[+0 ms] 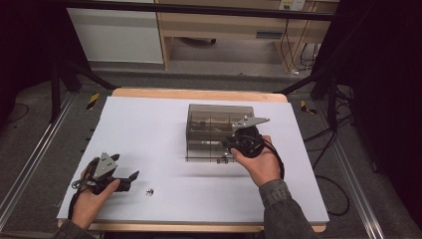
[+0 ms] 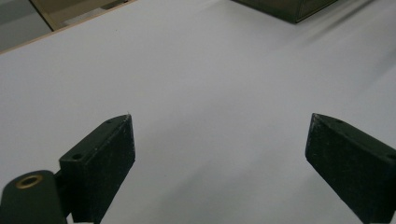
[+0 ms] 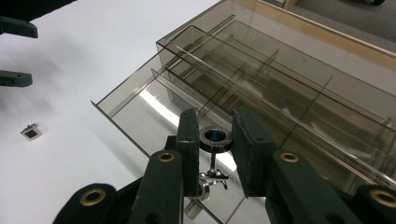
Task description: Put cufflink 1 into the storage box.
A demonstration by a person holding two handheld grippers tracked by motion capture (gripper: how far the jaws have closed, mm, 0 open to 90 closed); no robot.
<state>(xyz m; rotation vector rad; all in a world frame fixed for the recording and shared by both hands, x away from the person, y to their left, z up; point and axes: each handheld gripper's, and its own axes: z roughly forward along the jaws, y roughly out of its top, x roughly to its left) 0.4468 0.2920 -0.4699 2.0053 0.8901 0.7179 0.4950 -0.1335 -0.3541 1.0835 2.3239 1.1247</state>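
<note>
here the right claw (image 3: 215,140) sits over the front of a smoky clear plastic box (image 1: 219,127) with a pulled-out drawer (image 3: 140,109), and its jaws are drawn in narrow on a small cufflink (image 3: 215,138). in the right gripper view the cufflink's round head, dark blue inside a ring of tiny bright stones, sits between the two black jaws, with its thin post and silver toggle hanging below. whether both pads actually press on the head is hard to tell, though it hangs there without other support. the cufflink is above the drawer's open front, near the drawer's front edge, and dividers cross the box behind it.

in the high view the right claw (image 1: 247,141) is at the near right corner of the box, gripped by the person's right hand (image 1: 259,162), with its grey plate lying over the box top.

the left claw (image 1: 130,177) rests well to the left of the box, low over the white bench (image 1: 149,129), held in the left hand (image 1: 92,196). in the left gripper view its jaws stand wide with bare bench between them, and a corner of the box shows far off at the top.

a second cufflink (image 1: 149,191), square and dark-faced, lies on the bench left of the box and nearer the person, just beside the left claw's tips.
</note>
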